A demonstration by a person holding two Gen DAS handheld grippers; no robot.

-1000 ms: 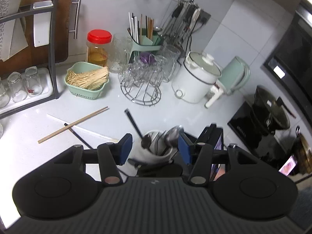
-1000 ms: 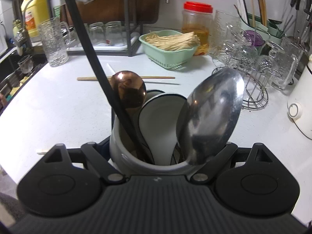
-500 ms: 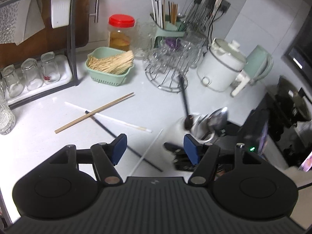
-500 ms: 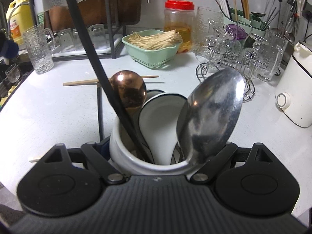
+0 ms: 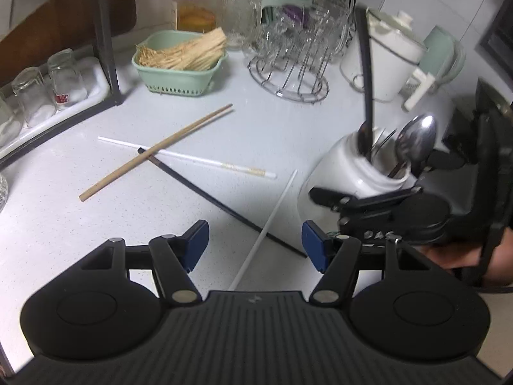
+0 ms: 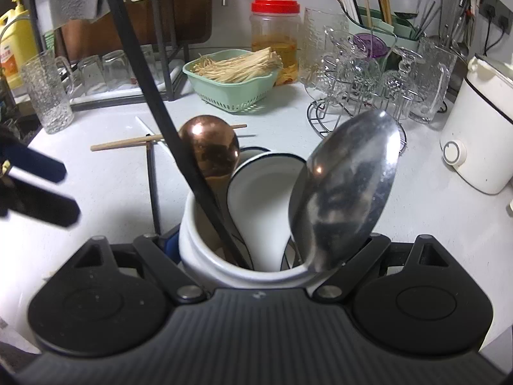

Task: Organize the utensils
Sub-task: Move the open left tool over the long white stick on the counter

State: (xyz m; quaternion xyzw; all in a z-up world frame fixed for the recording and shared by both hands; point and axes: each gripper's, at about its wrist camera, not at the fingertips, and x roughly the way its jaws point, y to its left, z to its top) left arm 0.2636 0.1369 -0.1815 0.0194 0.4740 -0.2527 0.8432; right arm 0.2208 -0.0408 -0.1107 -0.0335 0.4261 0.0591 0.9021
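While the white utensil jar (image 5: 349,173) sits clamped in the right claw (image 6: 256,250) at the right side of the surface (image 5: 64,224), the loose chopsticks lie scattered to its left and remain to be gathered. Inside the jar stand a steel spoon (image 6: 346,189), a copper-coloured ladle (image 6: 208,147), a white spoon (image 6: 263,199) and a long black handle (image 6: 160,106) that leans up and out over the rim. On the surface, a wooden chopstick pair (image 5: 154,154) crosses over a thin white chopstick (image 5: 192,158) and a black chopstick (image 5: 221,205); a second white chopstick (image 5: 266,227) runs from near the jar's base down between the fingers of the left claw (image 5: 255,240). That left claw hangs released, jaws wide apart and empty, above this nearest white stick.

Judging from the layout, the step in hand is collecting the stray chopsticks into the jar, with the right claw steadying the container. The next move likely calls for lowering the left claw onto the near white chopstick and pinching across its thin shaft, close enough to the surface to catch it. Since the black chopstick touches or crosses it near the claw, the pinch should land clear of that crossing to avoid lifting both.
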